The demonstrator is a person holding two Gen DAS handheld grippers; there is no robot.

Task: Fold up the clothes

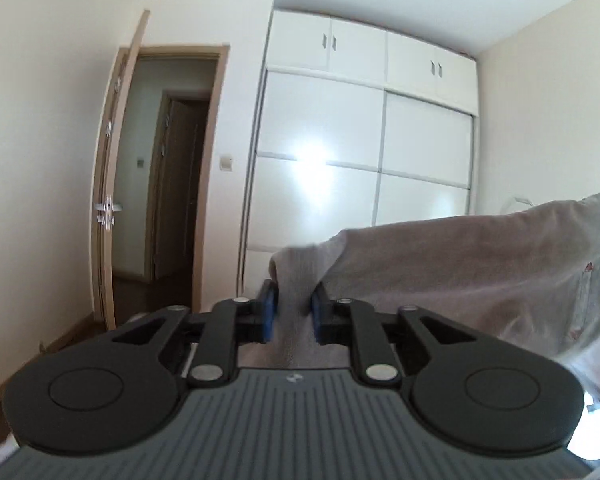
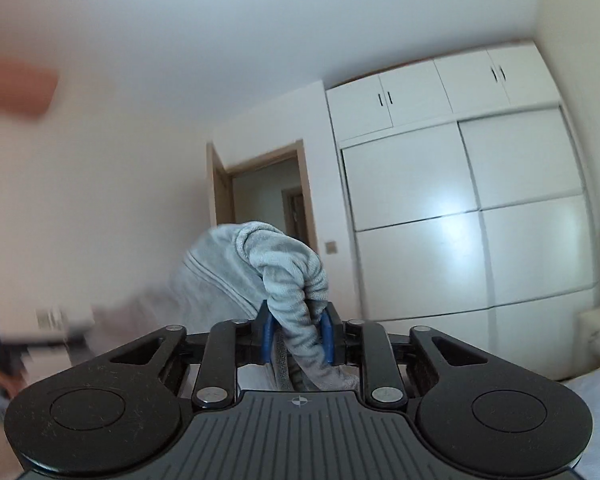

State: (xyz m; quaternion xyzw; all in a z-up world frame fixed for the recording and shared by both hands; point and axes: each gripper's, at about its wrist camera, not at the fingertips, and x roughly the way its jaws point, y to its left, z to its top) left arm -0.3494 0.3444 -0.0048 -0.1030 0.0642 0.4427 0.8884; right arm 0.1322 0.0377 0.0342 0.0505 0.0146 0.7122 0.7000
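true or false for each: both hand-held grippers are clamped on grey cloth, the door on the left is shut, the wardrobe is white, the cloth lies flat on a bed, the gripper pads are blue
1. Both hand-held grippers are clamped on grey cloth. True: the left hand-held gripper and the right hand-held gripper each pinch the grey garment.
2. The door is shut. False: the door stands open, showing a hallway.
3. The wardrobe is white. True: the wardrobe has white doors.
4. The cloth lies flat on a bed. False: it hangs in the air, bunched at the right gripper.
5. The gripper pads are blue. True: the pads are blue.
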